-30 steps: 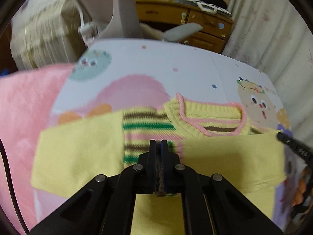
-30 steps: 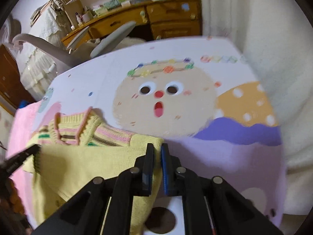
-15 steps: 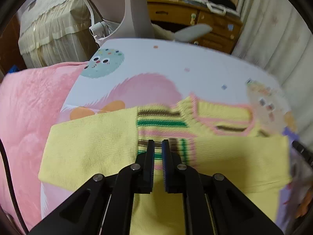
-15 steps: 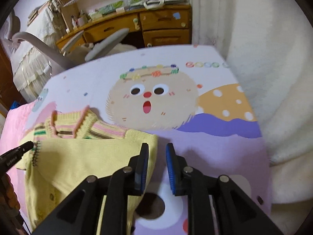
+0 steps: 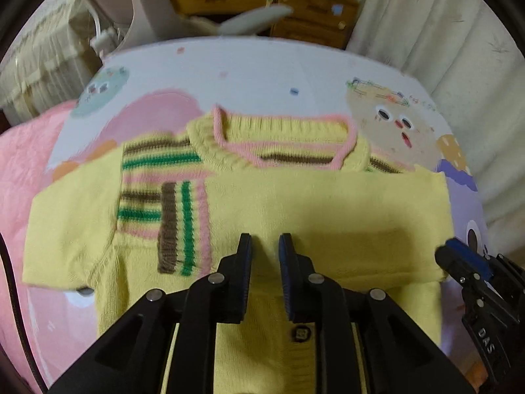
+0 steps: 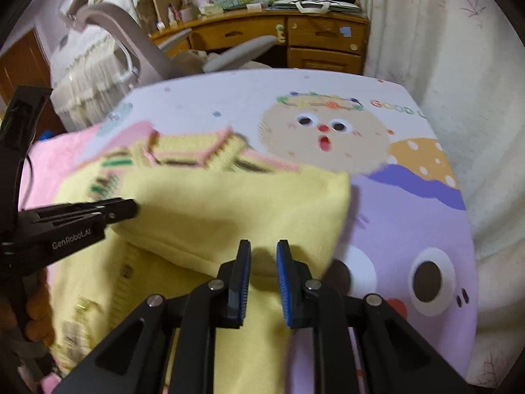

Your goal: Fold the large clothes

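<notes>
A yellow knit sweater (image 5: 311,210) with a pink-trimmed collar and brown, green and pink stripes lies flat on the bed; it also shows in the right wrist view (image 6: 229,207). One sleeve is folded across the chest. My left gripper (image 5: 265,246) is open and empty, just above the folded sleeve. My right gripper (image 6: 263,252) is open and empty above the sweater's right edge; it appears at the right edge of the left wrist view (image 5: 459,259). The left gripper shows in the right wrist view (image 6: 121,208), over the sweater.
The sweater rests on a cartoon-print sheet (image 6: 377,151). A pink blanket (image 5: 19,177) lies to the left. A grey chair (image 6: 137,42) and a wooden desk (image 6: 295,36) stand beyond the bed. White curtains (image 6: 459,65) hang on the right.
Both grippers have opened and let go of the sleeve, which now lies folded across the chest. Both have pulled back a little toward me.
</notes>
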Motion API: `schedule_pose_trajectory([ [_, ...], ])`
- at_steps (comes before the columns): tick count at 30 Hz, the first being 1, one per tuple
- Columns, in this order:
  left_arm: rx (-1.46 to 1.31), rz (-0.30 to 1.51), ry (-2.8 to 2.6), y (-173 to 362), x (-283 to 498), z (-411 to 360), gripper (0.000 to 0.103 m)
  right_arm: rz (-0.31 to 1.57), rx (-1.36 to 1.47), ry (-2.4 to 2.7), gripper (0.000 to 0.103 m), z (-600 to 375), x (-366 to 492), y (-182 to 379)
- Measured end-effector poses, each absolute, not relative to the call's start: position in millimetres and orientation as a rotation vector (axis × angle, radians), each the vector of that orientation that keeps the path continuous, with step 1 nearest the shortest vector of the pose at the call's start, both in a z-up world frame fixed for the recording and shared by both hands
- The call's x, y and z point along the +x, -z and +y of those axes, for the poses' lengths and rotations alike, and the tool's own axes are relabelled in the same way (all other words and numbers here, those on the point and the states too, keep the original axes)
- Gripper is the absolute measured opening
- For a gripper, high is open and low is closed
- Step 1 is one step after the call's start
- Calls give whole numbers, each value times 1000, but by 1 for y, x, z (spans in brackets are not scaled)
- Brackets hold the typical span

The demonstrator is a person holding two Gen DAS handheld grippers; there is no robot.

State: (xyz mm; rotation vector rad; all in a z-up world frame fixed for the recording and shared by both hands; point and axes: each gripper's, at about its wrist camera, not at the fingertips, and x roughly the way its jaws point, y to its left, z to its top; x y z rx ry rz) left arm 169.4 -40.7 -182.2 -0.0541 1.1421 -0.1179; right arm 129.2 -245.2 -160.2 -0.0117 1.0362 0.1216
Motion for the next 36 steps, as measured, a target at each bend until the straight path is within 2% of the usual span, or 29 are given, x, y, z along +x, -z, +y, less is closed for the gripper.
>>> schedule_pose_trajectory([
  [1,-44,1140,122,183,168,-41,18,1034,-6,-124,10,-250,125,163],
  [13,24,1131,86,181,168,-48,22,1029,12,-134,10,-264,120,164],
  [15,27,1148,73,180,168,-48,27,1030,48,-140,10,-269,118,157],
  [19,10,1179,44,175,166,-44,47,1052,46,-129,10,-281,112,147],
  [24,-10,1175,27,158,152,-43,49,1074,36,-133,10,-293,101,138],
  [26,-5,1170,21,146,144,-44,54,1077,41,-147,10,-295,95,132],
  [30,2,1146,11,122,129,-48,57,1072,26,-186,10,-291,89,123],
  [32,1,1127,0,110,122,-49,65,1076,22,-204,10,-290,88,121],
  [36,-9,1105,-15,96,112,-52,67,1099,34,-232,11,-289,89,121],
])
